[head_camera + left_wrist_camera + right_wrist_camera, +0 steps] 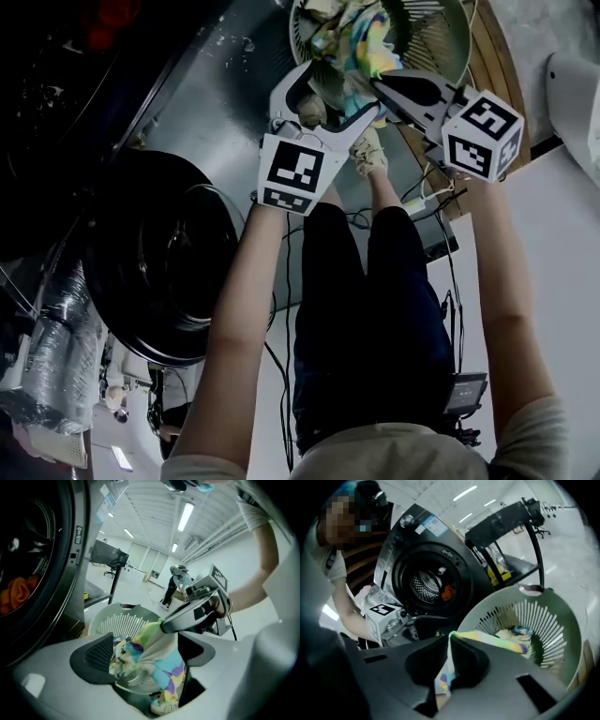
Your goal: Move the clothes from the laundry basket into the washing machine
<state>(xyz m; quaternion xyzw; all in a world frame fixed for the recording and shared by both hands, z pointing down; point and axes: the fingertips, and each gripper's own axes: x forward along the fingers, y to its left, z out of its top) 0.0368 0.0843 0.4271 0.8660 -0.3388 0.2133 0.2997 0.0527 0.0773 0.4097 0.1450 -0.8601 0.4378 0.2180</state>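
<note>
Grey floor fills the head view, with the front-loading washing machine (pixel 159 253) at the left, an orange garment (pixel 447 591) lying in its drum, and the pale green laundry basket (pixel 441 37) at the top centre. Inside the basket lies a heap of pastel multicoloured clothes (pixel 361 42). The right tool (pixel 382 87) is pressed together on a fold of that cloth, which stretches from the basket to its jaws, while the left tool (pixel 330 94), just beside it, stands spread and pinches nothing.
</note>
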